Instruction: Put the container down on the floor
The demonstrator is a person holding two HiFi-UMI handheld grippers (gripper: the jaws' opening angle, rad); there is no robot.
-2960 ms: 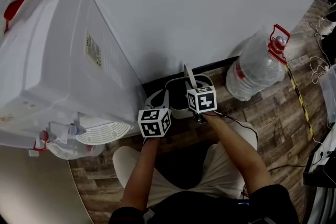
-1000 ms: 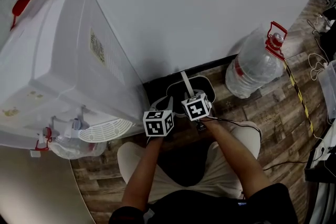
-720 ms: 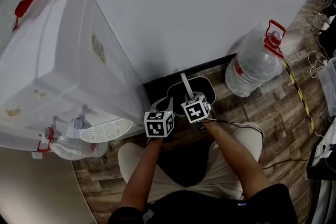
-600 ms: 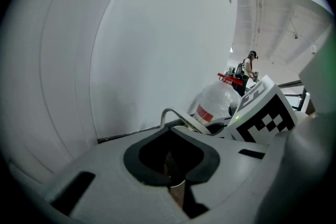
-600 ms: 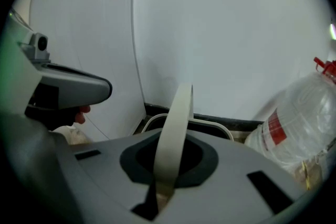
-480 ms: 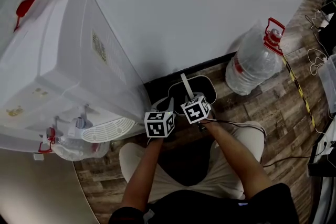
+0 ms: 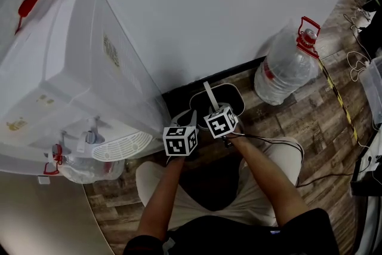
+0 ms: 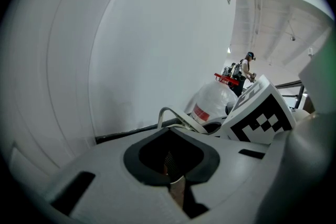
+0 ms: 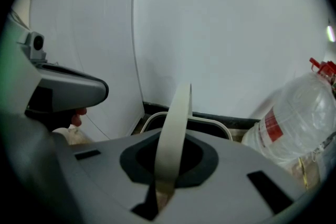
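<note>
Container: dark oval bin with white rim, seen on wood-look floor at the skirting, beside clear water jug
Change: shifted toward the wall since 3 s ago, barely moved in the last second
Right gripper: clamped on upright white strap handle
Left gripper: jaws together, nothing seen held
Meaning: judged landed, only release left
</note>
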